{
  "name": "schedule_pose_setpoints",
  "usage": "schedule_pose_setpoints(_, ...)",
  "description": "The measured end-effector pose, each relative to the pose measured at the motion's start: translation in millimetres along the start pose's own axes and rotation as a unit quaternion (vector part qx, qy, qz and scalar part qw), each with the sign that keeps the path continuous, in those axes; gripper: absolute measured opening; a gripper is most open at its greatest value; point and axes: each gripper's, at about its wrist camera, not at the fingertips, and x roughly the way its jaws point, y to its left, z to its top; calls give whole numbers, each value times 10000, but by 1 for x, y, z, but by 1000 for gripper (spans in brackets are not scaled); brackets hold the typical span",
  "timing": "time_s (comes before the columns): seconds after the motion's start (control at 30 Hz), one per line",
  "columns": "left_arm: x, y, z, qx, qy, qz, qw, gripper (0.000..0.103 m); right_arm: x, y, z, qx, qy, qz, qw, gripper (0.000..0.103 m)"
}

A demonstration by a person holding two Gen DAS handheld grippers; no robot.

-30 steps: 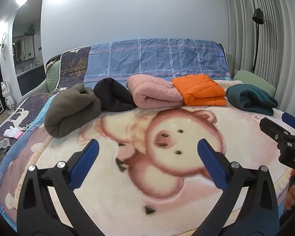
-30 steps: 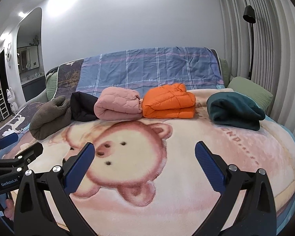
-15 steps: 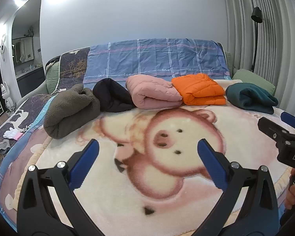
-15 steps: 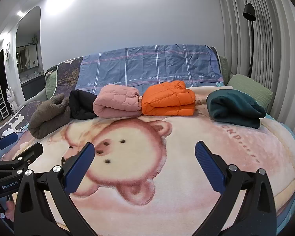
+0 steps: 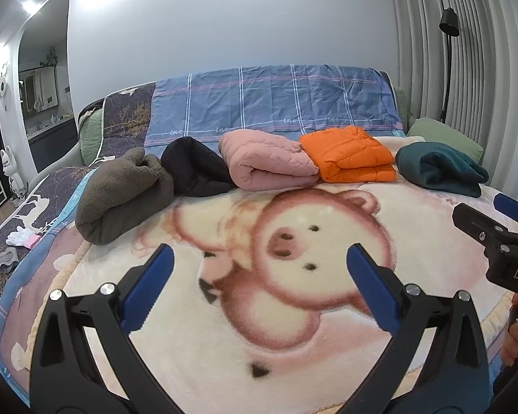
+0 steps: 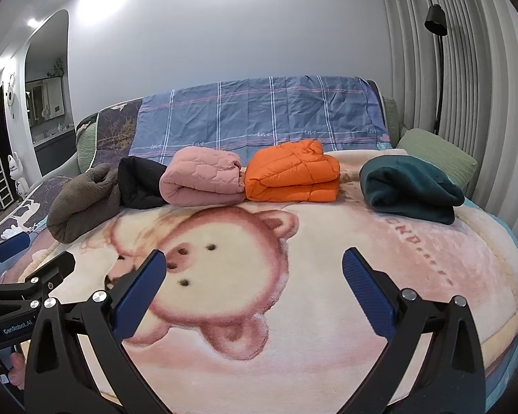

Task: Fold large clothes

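Hovering tools: the left tool [image 5: 257,289] and the right tool [image 6: 253,291] are both hanging above the pig blanket [image 5: 293,362], blue pads spread wide, holding nothing.
Change since earlier: both views are sitting almost as they were a second ago; in the right wrist view the row of clothes is lying very slightly lower in the picture, and the tools are keeping the same wide spread.
Beside the tools: each tool is showing at the edge of the other's view, the right one at the far right of the left wrist view, with fingers [image 5: 514,341] wrapping its handle.
Folded clothes: five bundles are resting in a row at the far end of the bed, well apart from both tools: brown fleece [image 6: 83,203], black garment [image 6: 138,186], pink quilted jacket [image 6: 202,181], orange puffer jacket [image 6: 291,174], teal fleece [image 6: 407,189], which is lying apart from the orange one.
Behind the row: a blue checked sheet [image 6: 259,117] is draping over the headboard; a green pillow [image 6: 435,153] is leaning just behind the teal fleece.
In the way: nothing is lying on the blanket between the tools and the row.
Far right: a black floor lamp [image 6: 437,27] is standing against the curtain.
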Motion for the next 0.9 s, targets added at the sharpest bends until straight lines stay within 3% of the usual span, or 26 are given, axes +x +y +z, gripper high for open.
schedule_pose_setpoints(0.9, 12, -3, -1, 15, 163, 72, 9998, 101, 6, -1, -2, 9, 145, -94, 9999, 102)
